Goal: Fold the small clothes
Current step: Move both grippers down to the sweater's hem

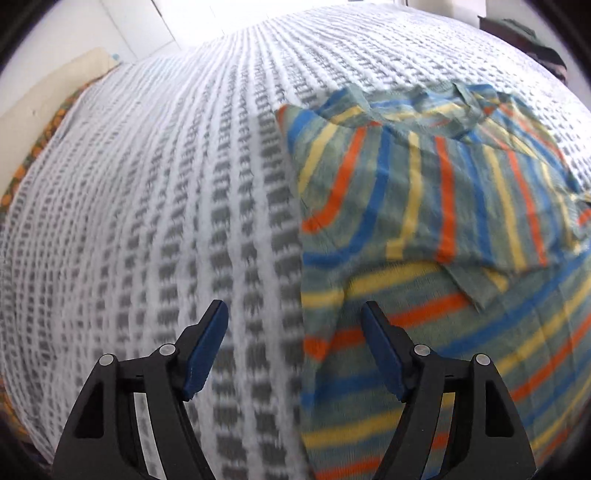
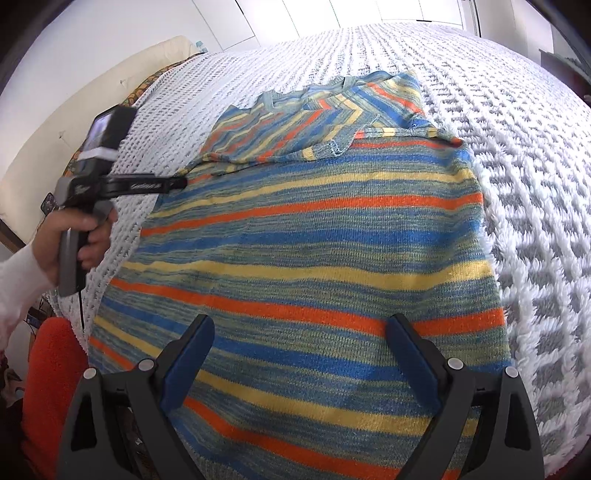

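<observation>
A knit sweater with blue, orange, yellow and grey-green stripes lies flat on the bed, its sleeves folded across the upper part. My right gripper hovers open over the sweater's lower half with nothing between its fingers. My left gripper is open at the sweater's left edge; that edge runs between its fingers, and the pads do not press on it. In the right wrist view a hand holds the left gripper, whose tip is at the sweater's left edge near the folded sleeve.
A white and grey textured bedspread covers the bed all around the sweater. A cream padded board runs along the bed's left side. A red fuzzy object sits at the near left. Dark furniture stands at the far right.
</observation>
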Available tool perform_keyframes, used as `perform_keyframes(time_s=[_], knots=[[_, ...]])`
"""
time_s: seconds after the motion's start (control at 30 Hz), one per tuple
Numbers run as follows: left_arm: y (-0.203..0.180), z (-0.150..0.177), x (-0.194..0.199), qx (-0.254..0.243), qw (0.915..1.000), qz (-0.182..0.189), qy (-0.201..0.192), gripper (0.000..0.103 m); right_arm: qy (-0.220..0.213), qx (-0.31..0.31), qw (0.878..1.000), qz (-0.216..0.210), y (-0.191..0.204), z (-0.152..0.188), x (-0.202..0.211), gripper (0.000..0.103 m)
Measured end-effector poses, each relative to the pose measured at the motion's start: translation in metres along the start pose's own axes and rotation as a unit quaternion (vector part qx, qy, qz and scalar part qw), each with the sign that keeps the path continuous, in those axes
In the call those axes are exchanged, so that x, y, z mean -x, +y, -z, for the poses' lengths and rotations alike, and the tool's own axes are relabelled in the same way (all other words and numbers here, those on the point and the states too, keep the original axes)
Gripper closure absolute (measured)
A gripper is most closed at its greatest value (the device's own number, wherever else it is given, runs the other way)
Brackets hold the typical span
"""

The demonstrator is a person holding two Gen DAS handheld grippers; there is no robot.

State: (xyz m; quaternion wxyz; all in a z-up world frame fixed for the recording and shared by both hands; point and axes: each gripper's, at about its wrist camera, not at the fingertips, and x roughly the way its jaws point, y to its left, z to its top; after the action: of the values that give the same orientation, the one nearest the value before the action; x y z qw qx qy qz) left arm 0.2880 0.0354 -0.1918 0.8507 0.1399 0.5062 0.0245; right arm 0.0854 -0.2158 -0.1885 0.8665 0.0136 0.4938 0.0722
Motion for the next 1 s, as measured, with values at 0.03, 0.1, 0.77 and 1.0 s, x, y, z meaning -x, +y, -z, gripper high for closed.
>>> perform_keyframes(time_s=[0.03, 0.1, 0.77, 1.0], knots=[[0.003, -0.002, -0.003, 0.006, 1.0, -0.007, -0.002, 0.026, 0.001, 0.0, 1.0, 0.001, 0.0, 0.0, 0.0, 0.01], [0.007, -0.01, -0.015, 0.022, 0.9994, -0.027, 0.004, 0.027, 0.003, 0.0, 1.0, 0.001, 0.0, 0.0, -0.002, 0.01], [0.063, 0.082, 0.068, 0.166, 0.9838, 0.067, 0.003, 0.021, -0.033, -0.047, 0.997, -0.049, -0.007, -0.02, 0.041, 0.01], [-0.012, 0.141, 0.112, 0.098, 0.9739, 0.202, 0.028, 0.014, 0.023, -0.071, 0.995, -0.061, -0.025, -0.018, 0.037, 0.01]])
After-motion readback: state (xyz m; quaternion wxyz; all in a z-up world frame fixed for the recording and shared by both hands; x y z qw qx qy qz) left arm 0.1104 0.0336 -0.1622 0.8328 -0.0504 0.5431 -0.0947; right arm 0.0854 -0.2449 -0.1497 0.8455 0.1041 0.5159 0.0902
